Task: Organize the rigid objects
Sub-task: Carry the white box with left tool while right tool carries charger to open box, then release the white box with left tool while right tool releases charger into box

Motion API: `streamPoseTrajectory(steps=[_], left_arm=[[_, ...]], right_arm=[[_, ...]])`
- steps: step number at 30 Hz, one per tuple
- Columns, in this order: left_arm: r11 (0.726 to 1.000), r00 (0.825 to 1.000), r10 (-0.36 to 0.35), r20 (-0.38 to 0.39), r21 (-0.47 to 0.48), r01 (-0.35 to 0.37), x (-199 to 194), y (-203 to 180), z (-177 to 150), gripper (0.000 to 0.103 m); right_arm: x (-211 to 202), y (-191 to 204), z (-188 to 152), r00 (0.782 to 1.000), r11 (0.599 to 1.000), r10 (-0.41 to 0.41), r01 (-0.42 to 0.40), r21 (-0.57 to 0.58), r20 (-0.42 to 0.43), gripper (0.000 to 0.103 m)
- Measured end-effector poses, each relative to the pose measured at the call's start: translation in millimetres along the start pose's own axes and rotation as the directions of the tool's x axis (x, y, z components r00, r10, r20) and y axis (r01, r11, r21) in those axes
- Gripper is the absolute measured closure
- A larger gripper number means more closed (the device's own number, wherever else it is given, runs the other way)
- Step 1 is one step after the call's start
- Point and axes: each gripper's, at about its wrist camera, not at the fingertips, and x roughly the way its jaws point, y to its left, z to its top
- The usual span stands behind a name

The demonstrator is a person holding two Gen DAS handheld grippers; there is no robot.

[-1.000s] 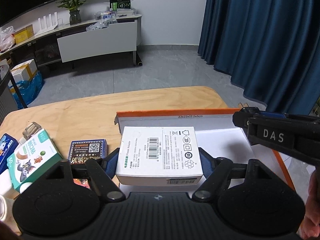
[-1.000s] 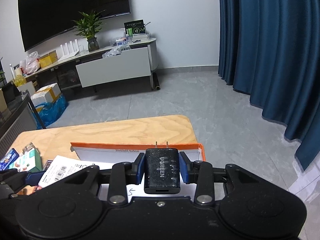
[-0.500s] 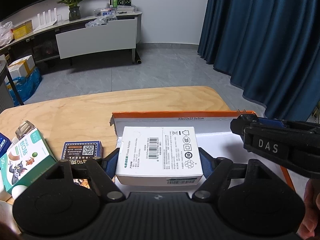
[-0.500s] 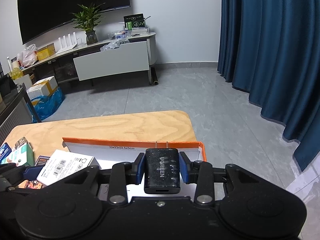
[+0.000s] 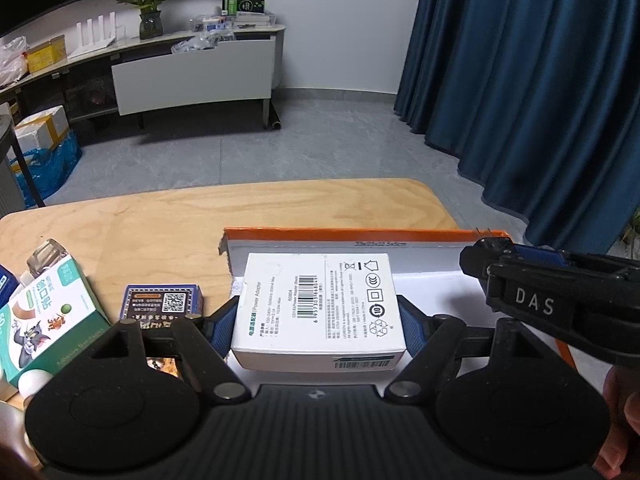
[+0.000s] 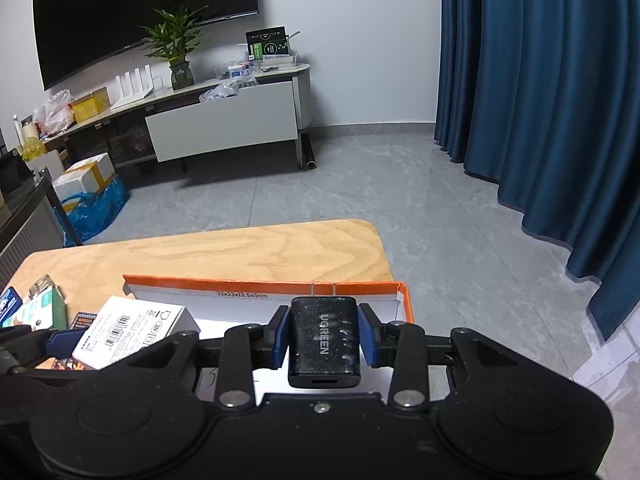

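My left claw (image 5: 318, 320) grips the white adapter box (image 5: 318, 304); my right claw (image 6: 324, 338) clamps the black charger (image 6: 324, 340) over the orange tray (image 6: 260, 282).

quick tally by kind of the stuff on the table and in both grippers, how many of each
Small product boxes: 3 (white power adapter box, green-and-white bandage box, dark blue QR-code box)
Black UGREEN charger: 1
Orange-and-white cardboard tray: 1
Total: 5

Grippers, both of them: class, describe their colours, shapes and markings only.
The left gripper and right gripper are matte black with blue finger pads, round discs at each side, silver pivot bolts and a ribbed centre. In the left view, the right one's side reads "DAS" in white.
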Motion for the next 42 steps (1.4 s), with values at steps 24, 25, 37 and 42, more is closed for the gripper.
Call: streamPoseTrajectory(steps=[24, 25, 37, 42], left_arm=[[0.999, 0.999, -0.011, -0.030, 0.030, 0.012, 15.1, -4.3, -1.3, 0.024], [1.000, 0.999, -0.013, -0.032, 0.027, 0.014, 16.2, -3.7, -0.4, 0.024], [0.999, 0.999, -0.036, -0.035, 0.030, 0.037, 21.2, -8.0, 1.5, 0.024], [0.999, 0.999, -0.040, -0.016, 0.032, 0.041, 13.2, -8.6, 1.9, 0.017]], right_arm=[[10.5, 2.4, -3.2, 1.000, 1.000, -0.012, 0.012, -0.005, -0.028, 0.059], [11.1, 2.1, -3.0, 1.000, 1.000, -0.014, 0.014, -0.004, -0.028, 0.059], [15.8, 3.6, -1.9, 0.999, 1.000, -0.027, 0.027, -0.007, -0.020, 0.054], [2.4, 2.3, 1.7, 0.999, 1.000, 0.017, -0.017, 0.008, 0.040, 0.039]])
